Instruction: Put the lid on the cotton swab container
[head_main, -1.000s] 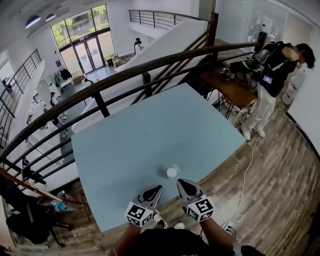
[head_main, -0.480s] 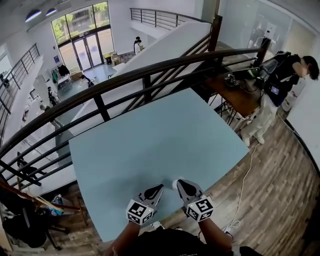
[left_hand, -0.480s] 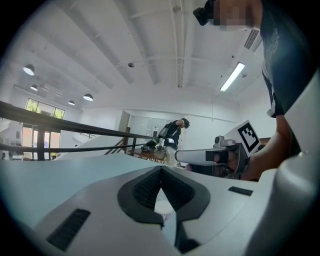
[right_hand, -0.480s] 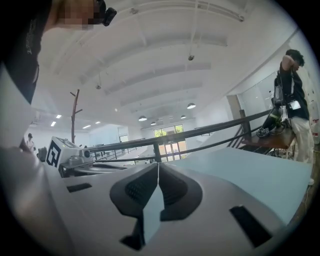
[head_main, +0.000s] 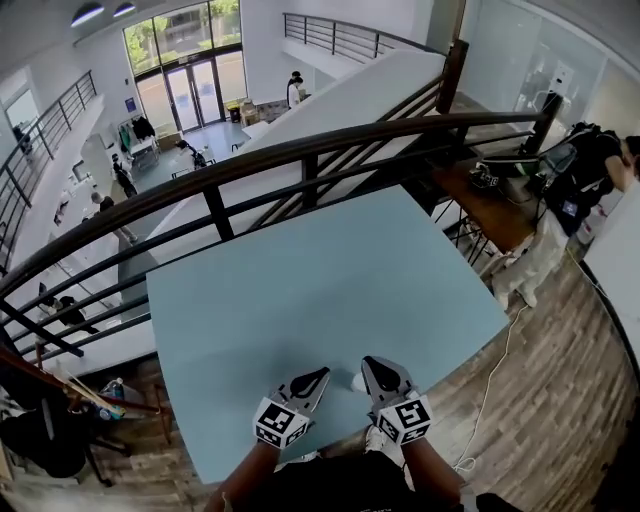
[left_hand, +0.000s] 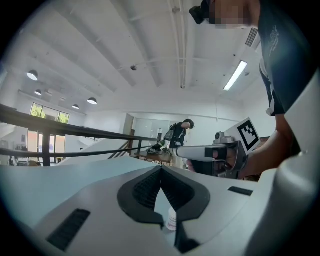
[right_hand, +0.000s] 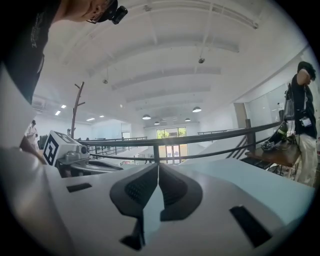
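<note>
Change since a second ago: both tools have come forward over the surface. The cotton swab container, then standing clear ahead of their tips, now sits between them. The standing person at the right has slid toward the edge of the head view.

1. Left tool (head_main: 320, 374). Hand-held, low over the near edge of the surface, pointing up and to the right in the head view. Jaws closed, tips meeting, gripping nothing.

2. Right tool (head_main: 367, 364). Hand-held, close beside the left tool and nearly parallel with it. Jaws together, tips touching, nothing between the pads.

3. Cotton swab container (head_main: 357, 382). Small, white, upright on the surface near its front edge. It stands in the gap between the two tools, just beside the inner flank of the right one. The left gripper view shows it low down, through the slot behind the closed tips. Whether either tool touches it, or whether its lid is on, cannot be told.

4. Surface (head_main: 300, 270). Pale blue, rectangular, set cornerwise to the viewer.

5. Floor (head_main: 560, 400). Wood planks, to the right of the surface.

6. Railing (head_main: 300, 150). Dark, curved, running just behind the far edge of the surface.

7. Desk (head_main: 495, 205). Brown, at the right rear, carrying dark equipment.

8. Person (head_main: 585, 175). Dark top, pale trousers, standing beside the desk.

9. Glass doors (head_main: 190, 90). In the lower hall, well beyond the railing.
</note>
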